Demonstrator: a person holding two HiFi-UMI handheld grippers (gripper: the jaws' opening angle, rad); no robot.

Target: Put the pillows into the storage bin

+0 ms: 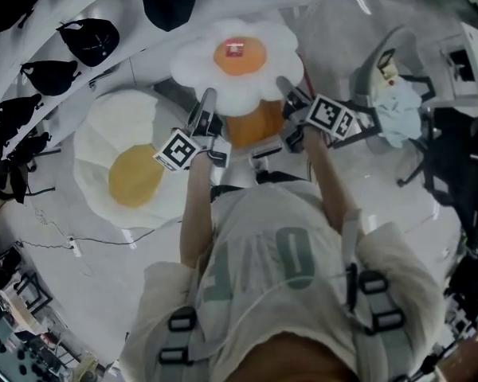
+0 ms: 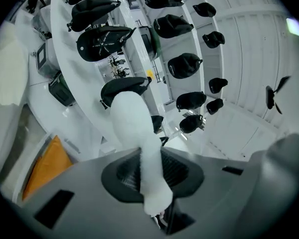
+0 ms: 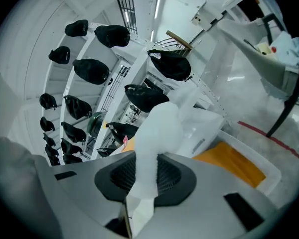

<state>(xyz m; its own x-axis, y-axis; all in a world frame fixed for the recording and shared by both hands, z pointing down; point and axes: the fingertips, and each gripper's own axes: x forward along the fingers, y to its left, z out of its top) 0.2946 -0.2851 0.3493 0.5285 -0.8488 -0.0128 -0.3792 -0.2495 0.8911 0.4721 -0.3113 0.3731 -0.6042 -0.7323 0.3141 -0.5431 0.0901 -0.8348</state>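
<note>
A white flower-shaped pillow (image 1: 237, 58) with an orange middle hangs over the storage bin (image 1: 255, 124), whose inside looks orange. My left gripper (image 1: 205, 108) is shut on the pillow's left edge and my right gripper (image 1: 288, 92) on its right edge. In the left gripper view a white fold of pillow (image 2: 142, 133) is pinched at the left gripper (image 2: 152, 176). The right gripper view shows the same white plush (image 3: 157, 128) clamped in the right gripper (image 3: 142, 176), with the bin (image 3: 261, 161) below. A second, fried-egg pillow (image 1: 131, 161) lies on the floor to the left.
A white curved rack with several black caps (image 1: 89, 40) runs along the left and back. A chair (image 1: 398, 94) with a pale cloth stands at the right. Cables (image 1: 72, 243) trail on the floor at the left.
</note>
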